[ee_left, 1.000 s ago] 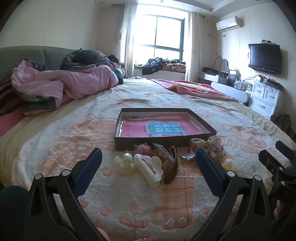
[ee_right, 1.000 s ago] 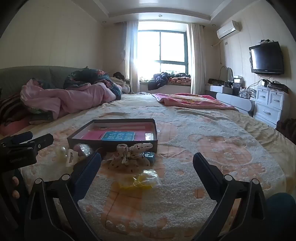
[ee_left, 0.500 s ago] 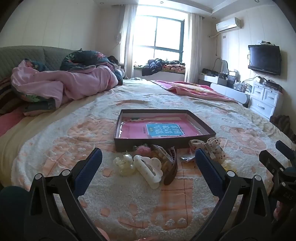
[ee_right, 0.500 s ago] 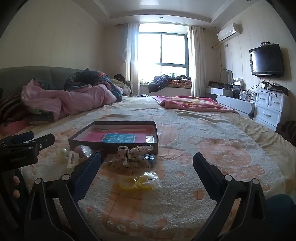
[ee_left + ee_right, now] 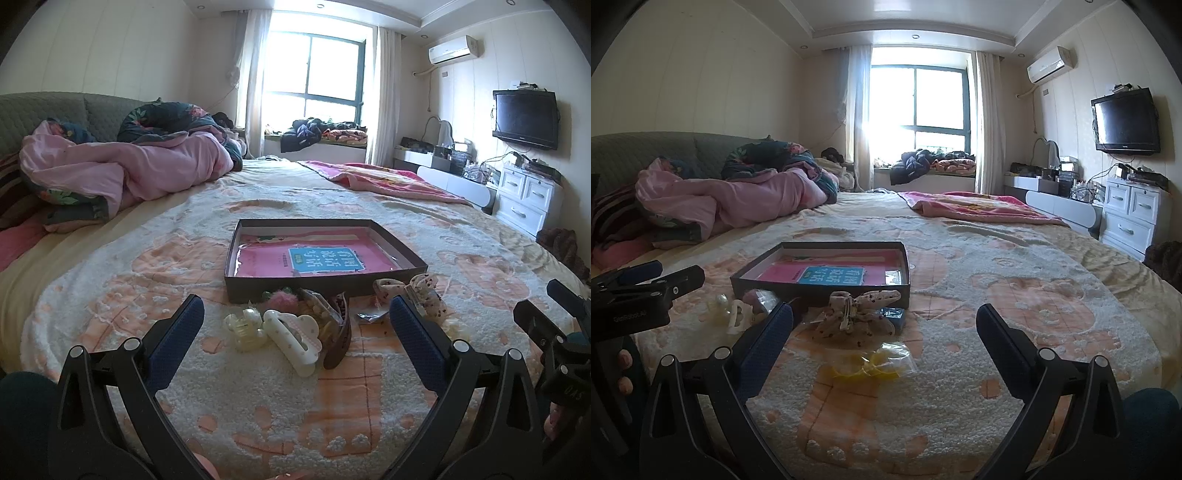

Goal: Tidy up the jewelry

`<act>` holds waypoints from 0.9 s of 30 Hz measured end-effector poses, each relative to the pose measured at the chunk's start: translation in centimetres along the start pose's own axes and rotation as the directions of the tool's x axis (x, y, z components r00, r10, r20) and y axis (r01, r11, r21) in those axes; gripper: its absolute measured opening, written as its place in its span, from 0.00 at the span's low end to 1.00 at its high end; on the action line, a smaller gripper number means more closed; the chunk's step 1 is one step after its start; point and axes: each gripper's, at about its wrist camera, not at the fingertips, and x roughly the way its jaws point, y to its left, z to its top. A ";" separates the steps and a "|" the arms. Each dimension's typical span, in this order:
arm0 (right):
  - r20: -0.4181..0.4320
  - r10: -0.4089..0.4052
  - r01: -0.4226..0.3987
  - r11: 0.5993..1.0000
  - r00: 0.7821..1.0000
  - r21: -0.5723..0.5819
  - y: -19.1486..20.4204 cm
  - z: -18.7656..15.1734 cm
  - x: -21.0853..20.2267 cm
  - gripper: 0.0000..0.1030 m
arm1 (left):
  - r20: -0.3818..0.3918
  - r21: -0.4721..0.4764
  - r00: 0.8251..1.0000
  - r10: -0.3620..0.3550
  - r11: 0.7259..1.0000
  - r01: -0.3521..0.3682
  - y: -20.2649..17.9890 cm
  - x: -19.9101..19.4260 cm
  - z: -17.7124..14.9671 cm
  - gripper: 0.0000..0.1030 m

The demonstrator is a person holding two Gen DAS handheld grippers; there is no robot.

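Note:
A dark shallow box (image 5: 321,284) (image 5: 768,284) with a pink and blue book inside lies on the bed. Hair accessories lie in front of it: a white claw clip (image 5: 291,336) (image 5: 738,317), a pale translucent clip (image 5: 243,328), a brown clip (image 5: 338,343), a pink pom-pom (image 5: 282,297), a dotted fabric bow (image 5: 421,286) (image 5: 857,314) and a yellow item in a clear bag (image 5: 868,365). My left gripper (image 5: 295,321) is open and empty, just short of the clips. My right gripper (image 5: 884,325) is open and empty, near the bow and bag.
The patterned blanket (image 5: 258,406) covers the bed. A pink quilt (image 5: 122,177) is heaped at the far left. A white dresser (image 5: 528,199) and a TV (image 5: 526,118) are at the right wall. The other gripper shows at each view's edge (image 5: 554,332) (image 5: 639,295).
Both views have drifted slightly, with the box and accessories shifting a little in frame. Both grippers stay open and empty.

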 end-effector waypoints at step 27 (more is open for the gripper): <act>-0.002 0.004 -0.004 1.000 1.000 -0.002 0.2 -0.1 0.0 0.94 | 0.004 0.004 1.000 -0.003 1.000 0.003 -0.7 -0.1 0.4 0.90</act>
